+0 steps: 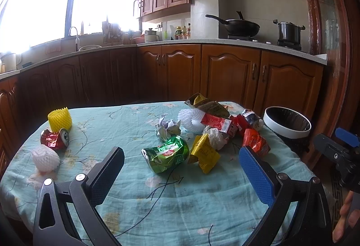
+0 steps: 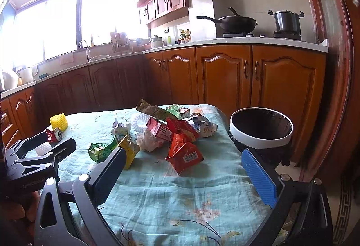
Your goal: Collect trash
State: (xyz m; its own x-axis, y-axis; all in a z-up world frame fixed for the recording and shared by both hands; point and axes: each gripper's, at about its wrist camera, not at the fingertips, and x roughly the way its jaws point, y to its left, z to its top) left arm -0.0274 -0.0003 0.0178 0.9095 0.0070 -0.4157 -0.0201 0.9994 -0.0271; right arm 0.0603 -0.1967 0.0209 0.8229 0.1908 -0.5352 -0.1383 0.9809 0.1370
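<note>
Both claws hang low over the near edge of the tabletop (image 1: 202, 196), which wears a pale turquoise floral cloth. Left claw (image 1: 180, 169) stands with its black and blue fingers wide apart, holding nothing; right claw (image 2: 182, 169) is spread the same way, also empty. Straight ahead of the left claw lies a crushed green can (image 1: 166, 156), touching a yellow wrapper (image 1: 204, 153). Behind these sits a heap of trash: crumpled paper (image 1: 167, 127), white foam netting (image 1: 191, 120), a red carton (image 1: 219, 124) and an orange-red packet (image 2: 185, 154). Well apart on the far left are a yellow foam sleeve (image 1: 60, 118), a dented red can (image 1: 55, 139) and another white foam net (image 1: 45, 157). Just beyond the tabletop's right edge stands a white-rimmed bin (image 2: 262, 127) with a dark liner.
</note>
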